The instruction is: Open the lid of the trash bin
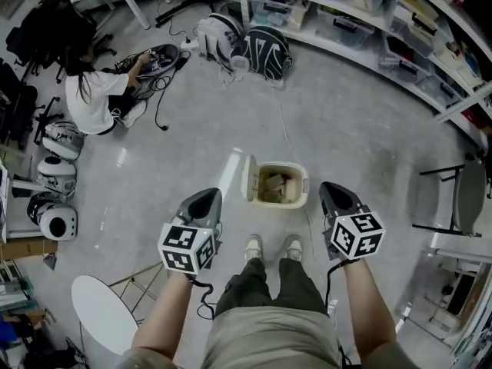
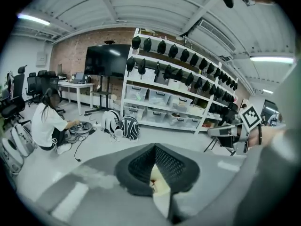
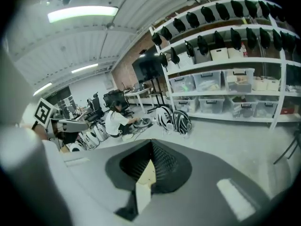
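With left gripper (image 1: 207, 196) and right gripper (image 1: 332, 191) clenched empty, a nudge could drop the upright lid (image 1: 249, 179), just ahead, onto the trash bin (image 1: 302, 184).

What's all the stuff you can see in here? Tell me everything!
trash bin: one, cream, floor ahead of the shoes, lid open on its left
backpacks: two, black and white, floor by the shelving
shelving: one long unit, white, far side
seated person: one, white shirt, floor upper left
rounded devices: three, white, floor at left
round table: one, white, lower left
chair: one, dark, right edge
shoes: two, pale, behind the bin
left gripper: one, grey, jaws together, empty
right gripper: one, grey, jaws together, empty
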`<state>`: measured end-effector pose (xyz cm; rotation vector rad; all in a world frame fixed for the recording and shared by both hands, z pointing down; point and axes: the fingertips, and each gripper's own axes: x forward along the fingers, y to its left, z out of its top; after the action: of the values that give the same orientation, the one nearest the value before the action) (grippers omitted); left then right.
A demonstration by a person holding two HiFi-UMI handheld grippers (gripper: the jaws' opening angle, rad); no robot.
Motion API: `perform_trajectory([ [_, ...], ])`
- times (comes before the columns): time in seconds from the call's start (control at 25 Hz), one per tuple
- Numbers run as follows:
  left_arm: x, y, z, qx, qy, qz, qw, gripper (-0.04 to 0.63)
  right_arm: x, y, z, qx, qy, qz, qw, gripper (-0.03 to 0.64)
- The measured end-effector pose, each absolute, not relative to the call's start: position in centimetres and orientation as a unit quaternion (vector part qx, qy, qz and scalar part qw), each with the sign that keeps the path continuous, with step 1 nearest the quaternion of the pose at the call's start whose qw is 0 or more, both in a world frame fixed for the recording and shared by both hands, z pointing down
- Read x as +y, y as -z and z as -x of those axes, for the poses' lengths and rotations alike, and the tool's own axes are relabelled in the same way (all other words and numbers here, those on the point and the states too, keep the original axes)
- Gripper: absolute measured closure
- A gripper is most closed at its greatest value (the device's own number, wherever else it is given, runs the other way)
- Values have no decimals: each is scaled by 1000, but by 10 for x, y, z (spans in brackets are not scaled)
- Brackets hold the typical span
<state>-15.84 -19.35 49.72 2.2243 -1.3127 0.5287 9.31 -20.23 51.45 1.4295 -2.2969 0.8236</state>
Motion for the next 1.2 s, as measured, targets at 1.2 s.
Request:
perform_trajectory([
  [1.2,-115,-213,111,-461,-88,-882,25,594,-92,-166,-64,-894,-49,-446,-11,615],
])
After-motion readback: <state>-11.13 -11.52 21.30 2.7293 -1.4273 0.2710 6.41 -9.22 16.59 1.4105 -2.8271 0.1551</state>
